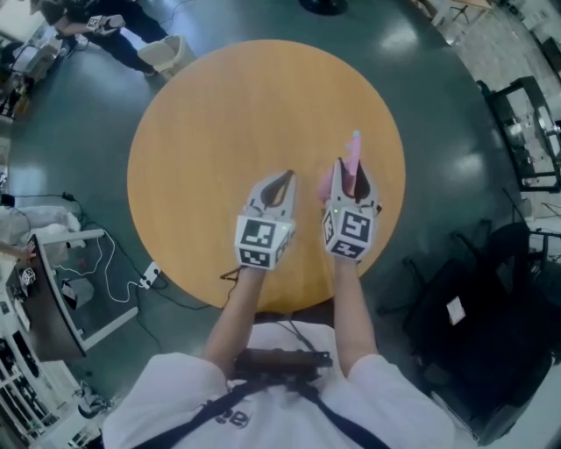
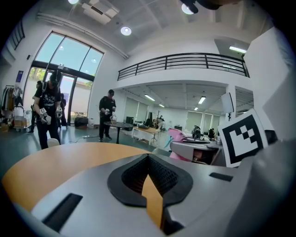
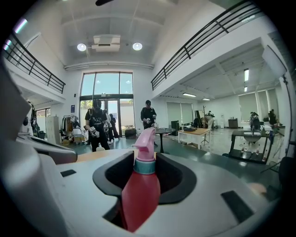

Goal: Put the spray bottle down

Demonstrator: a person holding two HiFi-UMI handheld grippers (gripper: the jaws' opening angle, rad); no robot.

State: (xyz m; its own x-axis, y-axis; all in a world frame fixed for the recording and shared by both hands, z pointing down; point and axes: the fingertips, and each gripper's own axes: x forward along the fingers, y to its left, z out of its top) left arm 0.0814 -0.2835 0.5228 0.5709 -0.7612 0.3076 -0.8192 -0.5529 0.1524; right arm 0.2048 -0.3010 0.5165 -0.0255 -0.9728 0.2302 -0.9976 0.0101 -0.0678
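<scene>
A pink spray bottle [image 1: 353, 153] with a teal collar and a pink trigger head is held upright in my right gripper [image 1: 351, 175], over the right near part of the round wooden table [image 1: 228, 114]. In the right gripper view the bottle [image 3: 141, 185] fills the gap between the jaws of the right gripper [image 3: 144, 162], and its head sticks out past the tips. My left gripper [image 1: 285, 178] hovers beside it on the left, over the table's near part. In its own view the left gripper [image 2: 148, 157] has its jaws met at the tips with nothing between them.
Dark floor surrounds the table. A black chair and bag [image 1: 491, 298] stand to the right, a stand with cables [image 1: 53, 289] and a power strip [image 1: 149, 276] to the left. A white bin [image 1: 166, 53] and a person [image 1: 96, 26] are beyond the far left edge. People [image 3: 96, 122] stand in the hall.
</scene>
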